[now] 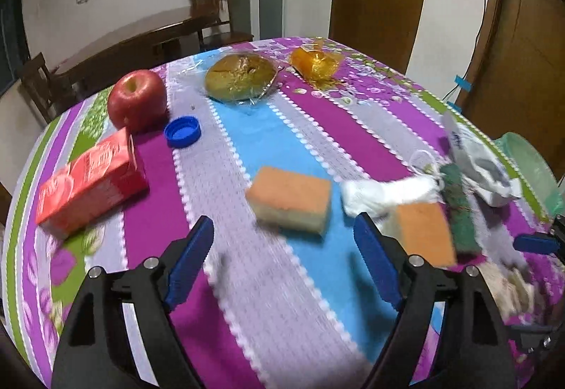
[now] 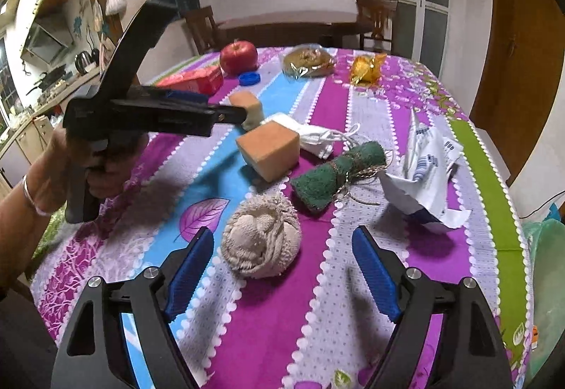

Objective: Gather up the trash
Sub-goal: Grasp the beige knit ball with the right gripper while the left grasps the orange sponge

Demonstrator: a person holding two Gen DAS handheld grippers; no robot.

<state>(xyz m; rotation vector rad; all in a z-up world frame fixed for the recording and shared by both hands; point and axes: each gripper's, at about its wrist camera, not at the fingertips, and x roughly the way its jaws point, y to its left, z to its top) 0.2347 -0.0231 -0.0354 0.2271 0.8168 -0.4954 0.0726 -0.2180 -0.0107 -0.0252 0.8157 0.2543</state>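
Observation:
My left gripper [image 1: 284,230] is open and empty, hovering above the table just short of an orange sponge [image 1: 290,198]. It also shows from the side in the right wrist view [image 2: 243,114]. My right gripper [image 2: 283,240] is open and empty, with a balled beige cloth [image 2: 263,237] between and just beyond its fingers. Trash on the striped tablecloth: a crumpled white wrapper with blue print [image 2: 429,173] [image 1: 480,166], a white mask with strings [image 2: 310,135] [image 1: 388,193], an orange-yellow foil wrapper [image 2: 367,69] [image 1: 316,62], a blue bottle cap [image 1: 182,132] [image 2: 249,77].
A red apple [image 1: 137,99], a red carton [image 1: 91,180], a wrapped bun [image 1: 240,75], a second orange sponge [image 2: 268,149] and a tied green scouring pad [image 2: 340,173] lie on the table. A green bin [image 2: 547,283] stands off the right edge. Chairs and a dark table stand behind.

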